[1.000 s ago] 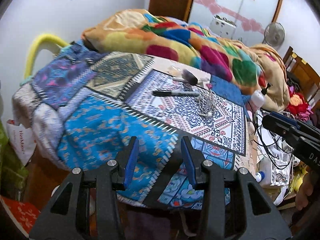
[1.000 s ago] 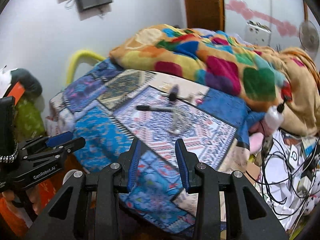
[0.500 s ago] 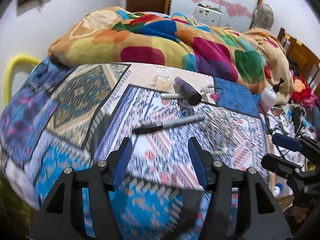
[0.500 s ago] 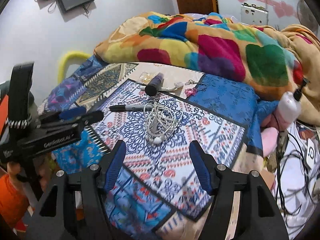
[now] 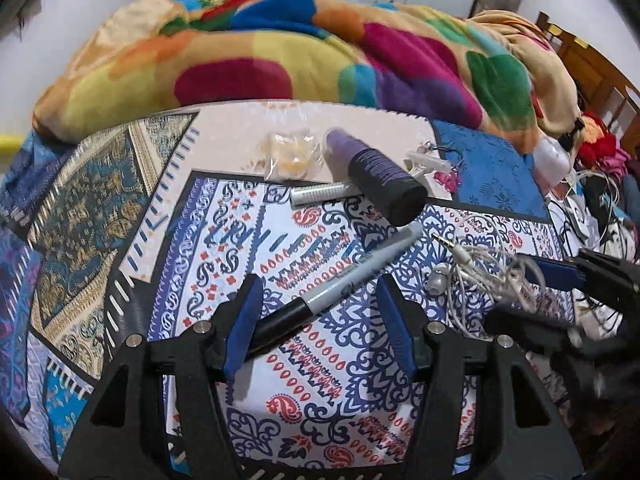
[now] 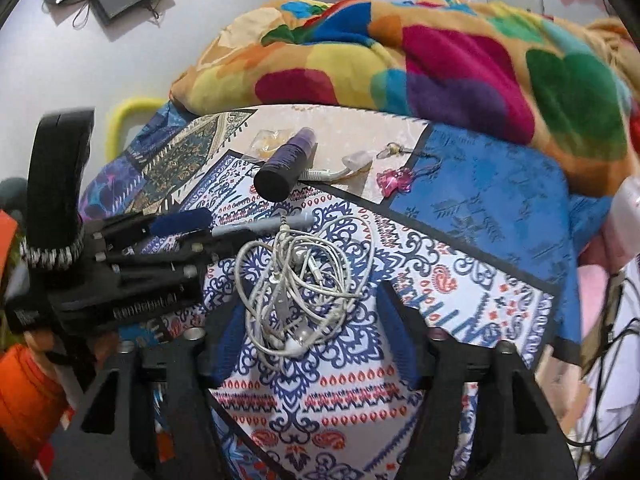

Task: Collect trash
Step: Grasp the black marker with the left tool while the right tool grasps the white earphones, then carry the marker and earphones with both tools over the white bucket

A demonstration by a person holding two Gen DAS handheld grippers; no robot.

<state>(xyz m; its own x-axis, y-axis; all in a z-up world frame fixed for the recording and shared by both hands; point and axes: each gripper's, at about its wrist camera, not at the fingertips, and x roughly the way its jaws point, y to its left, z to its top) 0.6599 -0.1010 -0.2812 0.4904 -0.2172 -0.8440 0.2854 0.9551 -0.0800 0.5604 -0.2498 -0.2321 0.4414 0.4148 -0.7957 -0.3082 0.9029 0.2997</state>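
Marker (image 5: 344,286) lies on the patterned bedspread (image 5: 328,392) in the left wrist view, its black cap end touching the left pad of the left gripper (image 5: 320,320), whose jaws stand open around it. From the right wrist, tangled earphones (image 6: 300,284) sit between the closing jaws of the right gripper (image 6: 312,332), pads not yet pressing.

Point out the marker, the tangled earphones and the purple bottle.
marker (image 5: 352,280), left wrist view, grey barrel above the black cap.
tangled earphones (image 6: 298,276), right wrist view, middle of the white tangle.
purple bottle (image 5: 376,172), left wrist view, ribbed dark side.
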